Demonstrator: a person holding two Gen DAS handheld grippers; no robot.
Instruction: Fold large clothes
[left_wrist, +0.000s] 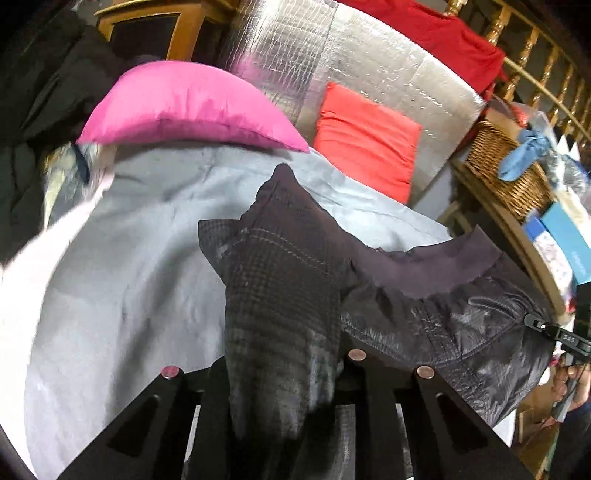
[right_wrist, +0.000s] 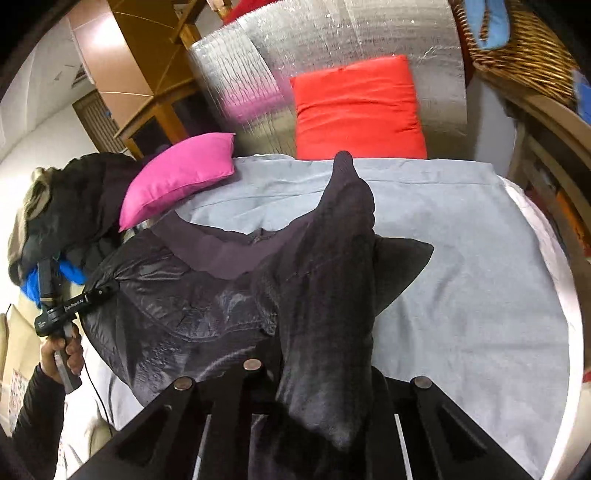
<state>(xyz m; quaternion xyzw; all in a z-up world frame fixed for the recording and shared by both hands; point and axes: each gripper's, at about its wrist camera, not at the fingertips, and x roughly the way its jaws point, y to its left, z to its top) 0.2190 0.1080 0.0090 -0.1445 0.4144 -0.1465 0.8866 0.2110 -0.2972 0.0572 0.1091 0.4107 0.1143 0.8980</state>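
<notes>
Holding the dark puffer jacket (right_wrist: 192, 317) pinched in both grippers' fingers, left gripper (right_wrist: 107, 290) and right gripper (left_wrist: 532, 320), near a wicker basket (left_wrist: 513, 177) containing blue cloth (left_wrist: 524, 153).

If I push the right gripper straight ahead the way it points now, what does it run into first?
Probably the dark jacket it is already shut on: the fabric bunches up right in front of the right gripper. Past that fold lies the grey sheet, then the red cushion. Depth is hard to judge through the fisheye.
</notes>
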